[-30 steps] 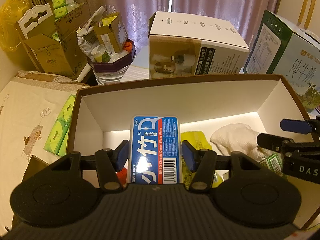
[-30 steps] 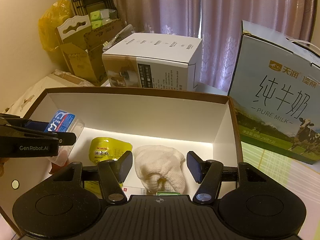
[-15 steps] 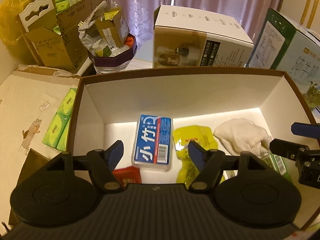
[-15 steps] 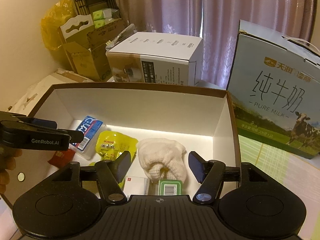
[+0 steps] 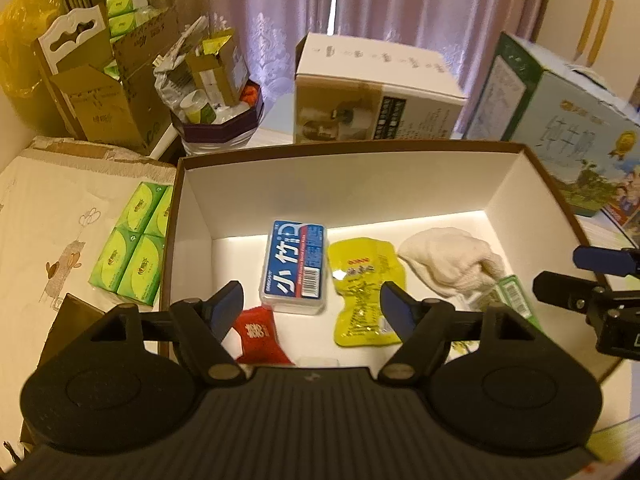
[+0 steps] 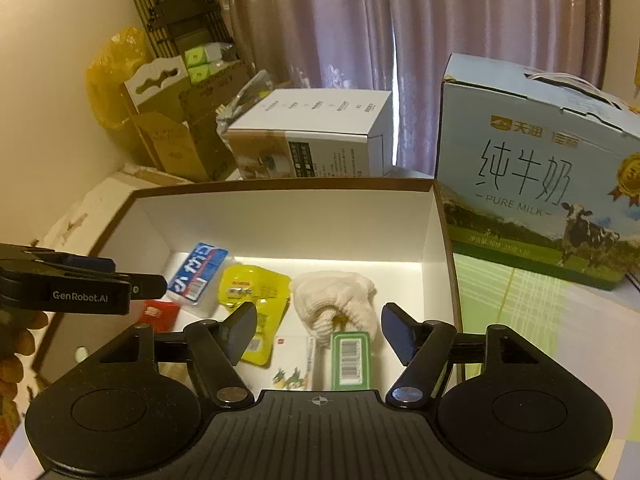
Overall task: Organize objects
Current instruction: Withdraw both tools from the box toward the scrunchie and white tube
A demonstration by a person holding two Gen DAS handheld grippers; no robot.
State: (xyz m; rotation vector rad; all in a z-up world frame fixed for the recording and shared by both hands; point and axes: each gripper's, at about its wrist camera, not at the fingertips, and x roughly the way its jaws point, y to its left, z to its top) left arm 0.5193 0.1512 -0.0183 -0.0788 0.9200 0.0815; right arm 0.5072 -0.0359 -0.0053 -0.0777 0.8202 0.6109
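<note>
**A:** What stood to go wrong there?

**B:** The left claw [image 5: 312, 306] had just been opening, its jaws wide apart with nothing between them, hanging above the near edge of the brown cardboard box with white inner walls [image 5: 344, 176]. The blue-labelled clear plastic floss-pick case [image 5: 295, 266] lay flat on the box floor, just ahead of that claw. I judged it settled, but a low pull-back could have caught the small red sachet [image 5: 258, 334] under the left finger, or the box's near wall.

**A:** And the case's direction?

**B:** Its long axis ran away from the left claw toward the far wall, leaning slightly right at the far end, label up, barcode at the near end.

**A:** To its right?

**B:** The yellow foil pouch [image 5: 366, 286] lay close beside it, then the cream knitted cloth bundle [image 5: 450, 264]. The right claw [image 6: 318, 334] had also been opening, empty, above the green barcoded packet [image 6: 351, 356] tucked against the cloth. Had it dipped, a finger might have snagged the knit and dragged the packet along.
</note>
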